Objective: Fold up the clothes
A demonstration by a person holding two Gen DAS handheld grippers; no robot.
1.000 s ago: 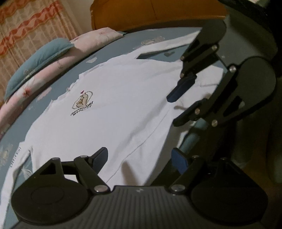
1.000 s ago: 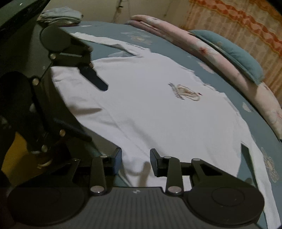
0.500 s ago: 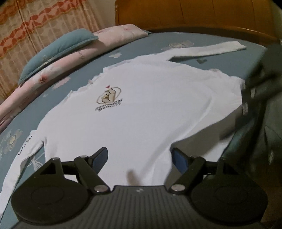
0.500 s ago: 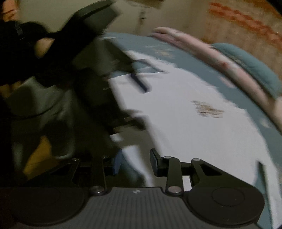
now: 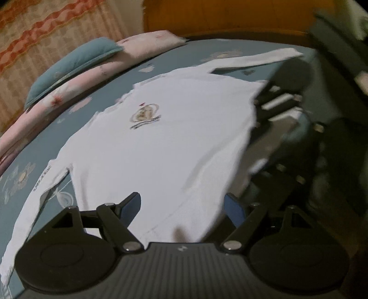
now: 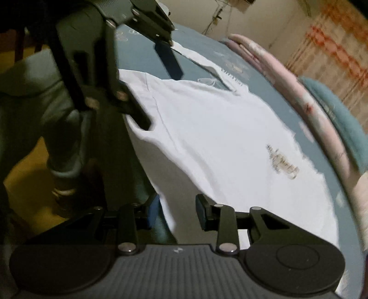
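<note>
The bed point(image 5: 57, 138) drops away along its near edge, and the long-sleeved white shirt point(image 5: 172, 138) lies face up across its blue flowered sheet with the hem right at that edge. The main risk follows from this. Any tug toward the person would probably drag the shirt off the mattress, and the loose sheet could ride up with it.

The body of the shirt is spread fairly flat, so a fold started unevenly would likely skew it. One corner lifting before the other would twist the panel and wrinkle it around the chest print point(image 5: 145, 115).

Both sleeves lie outstretched. The far sleeve point(image 5: 253, 59) reaches toward the wooden headboard point(image 5: 230, 18), and the near sleeve point(image 5: 34, 195) runs along the sheet. If the body goes over first, I expect they would trail or bunch underneath.

The left claw point(image 5: 181, 202) is spread wide and released above the hem, gripping nothing. From that height it could close on air, or pinch the sheet along with the cloth.

The right claw point(image 6: 177, 207) has just been closing and now stands at a narrow gap. A strip of the hem shows between its fingers, but the pads do not press on it. That bite looks shallow, so thin fabric could slip free once lifted.
</note>
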